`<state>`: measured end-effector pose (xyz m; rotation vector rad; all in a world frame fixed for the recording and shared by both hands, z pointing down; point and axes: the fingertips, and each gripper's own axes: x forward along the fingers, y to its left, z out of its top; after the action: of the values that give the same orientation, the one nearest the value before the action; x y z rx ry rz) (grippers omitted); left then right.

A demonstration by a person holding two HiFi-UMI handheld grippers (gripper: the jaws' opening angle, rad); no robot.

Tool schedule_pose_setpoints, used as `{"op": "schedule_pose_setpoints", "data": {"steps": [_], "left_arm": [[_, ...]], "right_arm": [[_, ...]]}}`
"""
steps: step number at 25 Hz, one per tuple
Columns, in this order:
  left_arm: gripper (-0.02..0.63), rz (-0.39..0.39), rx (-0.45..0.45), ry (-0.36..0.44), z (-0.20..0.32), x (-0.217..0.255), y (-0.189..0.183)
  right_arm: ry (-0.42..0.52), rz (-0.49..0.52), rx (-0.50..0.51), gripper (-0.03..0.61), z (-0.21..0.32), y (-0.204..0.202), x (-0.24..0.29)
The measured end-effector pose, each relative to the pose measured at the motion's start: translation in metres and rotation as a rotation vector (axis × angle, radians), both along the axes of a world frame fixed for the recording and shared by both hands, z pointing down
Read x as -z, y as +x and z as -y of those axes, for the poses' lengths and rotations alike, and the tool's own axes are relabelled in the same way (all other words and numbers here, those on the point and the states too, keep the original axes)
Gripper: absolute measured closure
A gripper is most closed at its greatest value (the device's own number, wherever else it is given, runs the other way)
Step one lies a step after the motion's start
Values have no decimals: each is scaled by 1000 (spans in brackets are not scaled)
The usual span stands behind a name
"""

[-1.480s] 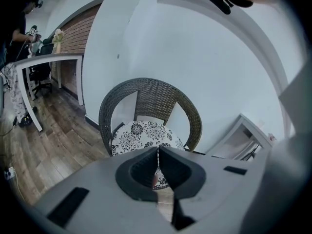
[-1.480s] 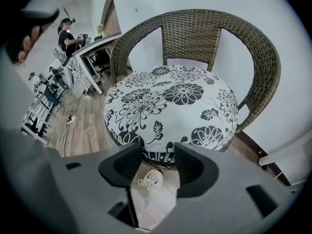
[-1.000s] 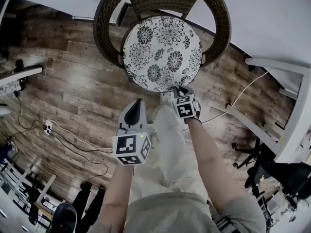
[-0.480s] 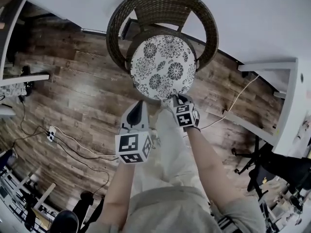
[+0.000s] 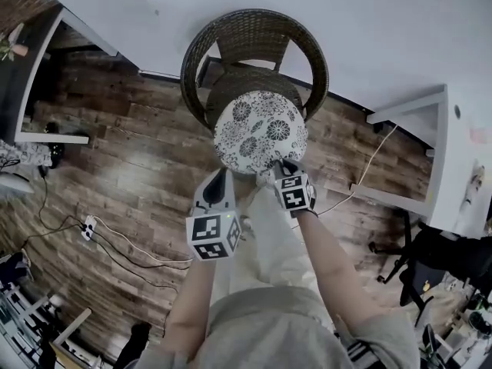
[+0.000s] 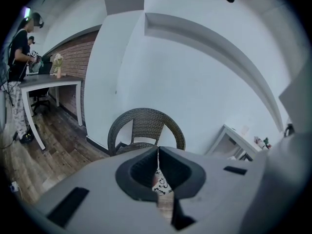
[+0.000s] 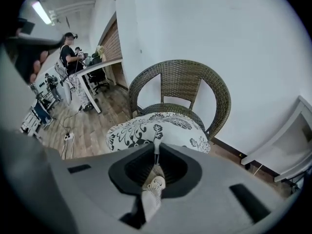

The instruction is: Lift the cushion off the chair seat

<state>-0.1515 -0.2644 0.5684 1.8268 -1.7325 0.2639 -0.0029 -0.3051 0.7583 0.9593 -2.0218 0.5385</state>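
The round white cushion (image 5: 260, 131) with black flowers hangs tilted above the wicker chair (image 5: 254, 33), whose dark woven seat (image 5: 238, 83) shows behind it. My right gripper (image 5: 278, 164) is shut on the cushion's near edge. In the right gripper view that edge (image 7: 156, 126) is pinched at the jaw tips (image 7: 156, 147). My left gripper (image 5: 223, 172) sits just beside the cushion's near left rim. Its jaws (image 6: 157, 152) meet in a thin slit with nothing gripped. A bit of the cushion (image 6: 160, 183) shows below them.
The chair stands against a white wall. A white desk (image 5: 438, 160) is at the right, another desk (image 5: 38, 75) at the left. A cable and power strip (image 5: 88, 225) lie on the wood floor. People (image 7: 73, 57) stand far left. My shoe (image 7: 155, 184) is below.
Both grippers have risen. The cushion has come up off the seat with the right gripper, and the bare wicker seat now shows behind it.
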Motion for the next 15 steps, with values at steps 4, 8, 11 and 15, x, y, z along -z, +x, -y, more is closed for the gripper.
{"op": "schedule_pose_setpoints", "data": {"steps": [4,8,11,15], "left_arm": [[604,4,-7,19,-19,21,6],[604,5,-14,29,-42,36,7],[604,8,-24,41,-60,47,10],[604,17,-47,60,-74,61,19]], "right_arm": [[35,12,-5,548,-12,5,27],[75,30,-18,548,-23,5,55],[105,37,-17,548,-34,5,76],[153,56,-29,548,-39,14,104]]}}
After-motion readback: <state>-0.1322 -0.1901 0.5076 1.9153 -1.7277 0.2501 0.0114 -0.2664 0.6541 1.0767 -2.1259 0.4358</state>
